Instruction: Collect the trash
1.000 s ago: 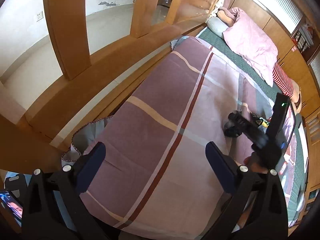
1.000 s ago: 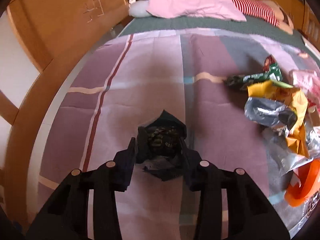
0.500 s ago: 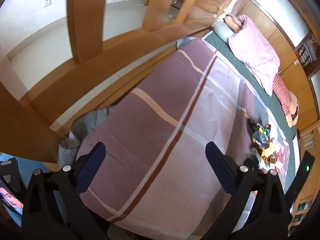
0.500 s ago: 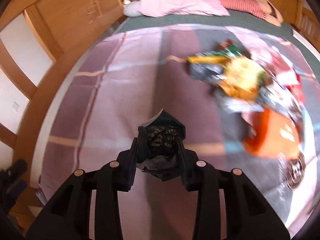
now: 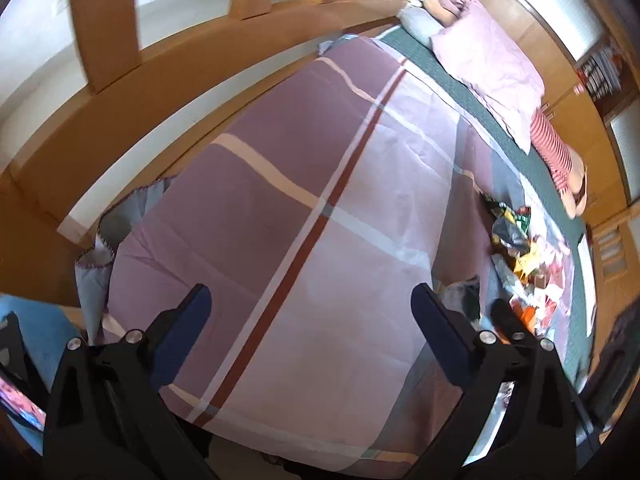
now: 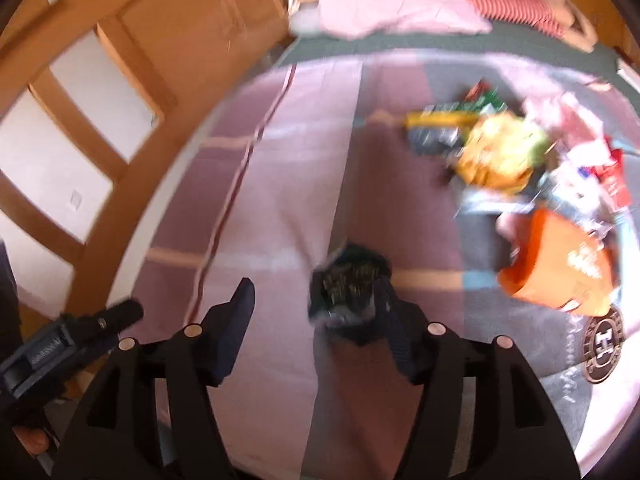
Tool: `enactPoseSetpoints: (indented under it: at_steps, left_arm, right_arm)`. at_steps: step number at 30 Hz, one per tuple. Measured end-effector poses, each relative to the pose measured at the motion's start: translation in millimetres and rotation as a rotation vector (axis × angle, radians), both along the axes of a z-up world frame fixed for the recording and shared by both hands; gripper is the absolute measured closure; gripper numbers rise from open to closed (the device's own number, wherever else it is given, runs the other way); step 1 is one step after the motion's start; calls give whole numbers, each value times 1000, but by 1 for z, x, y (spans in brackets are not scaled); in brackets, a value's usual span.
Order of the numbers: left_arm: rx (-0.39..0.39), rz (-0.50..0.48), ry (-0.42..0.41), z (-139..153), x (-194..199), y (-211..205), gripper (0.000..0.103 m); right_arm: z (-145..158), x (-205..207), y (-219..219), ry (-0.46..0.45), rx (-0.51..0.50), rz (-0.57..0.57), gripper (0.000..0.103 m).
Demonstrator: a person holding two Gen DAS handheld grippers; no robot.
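My right gripper (image 6: 314, 284) hangs over the striped purple bed cover (image 6: 280, 184), and its jaws are opening. A crumpled dark snack wrapper (image 6: 348, 292) sits between them, against the right finger, while the left finger stands well clear of it. The picture is blurred. The trash pile (image 6: 500, 152) of yellow, green and silver packets lies farther right, beside an orange bag (image 6: 560, 260). My left gripper (image 5: 310, 292) is open wide above the cover with nothing between its fingers. In its view the dark wrapper (image 5: 468, 296) and trash pile (image 5: 520, 248) show at the right.
A wooden bed frame (image 5: 120, 120) runs along the left side of the bed. A pink duvet (image 5: 488, 60) and a red-striped cloth (image 5: 548, 144) lie at the head end. The left gripper's body (image 6: 72, 340) shows low on the left in the right wrist view.
The right jaws, shut on the dark wrapper before, have spread apart, and the left finger has come off it. The right gripper drew back toward the bed's near end, bringing the left gripper into its view.
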State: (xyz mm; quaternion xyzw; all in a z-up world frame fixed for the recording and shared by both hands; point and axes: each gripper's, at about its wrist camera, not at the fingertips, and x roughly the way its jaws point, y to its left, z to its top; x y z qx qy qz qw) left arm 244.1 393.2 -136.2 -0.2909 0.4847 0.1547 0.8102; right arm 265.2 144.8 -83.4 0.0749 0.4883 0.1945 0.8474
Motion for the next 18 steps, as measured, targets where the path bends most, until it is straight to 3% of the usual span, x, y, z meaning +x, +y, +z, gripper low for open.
enactPoseSetpoints:
  at_steps: [4, 9, 14, 16, 18]
  left_arm:
    - [-42, 43, -3, -3, -5, 12, 4]
    - [-80, 17, 30, -14, -7, 11, 4]
    - [-96, -44, 40, -17, -12, -6, 4]
    - [-69, -66, 47, -18, -11, -11, 4]
    - [-62, -79, 55, -19, -9, -15, 4]
  right_arm:
    - [17, 4, -35, -88, 8, -197, 37]
    - [4, 28, -73, -58, -80, -387, 37]
    - [-10, 48, -81, -114, -360, -415, 37]
    - [-24, 54, -84, -92, -461, -391, 37]
    - [-39, 59, -90, -29, -495, -368, 37]
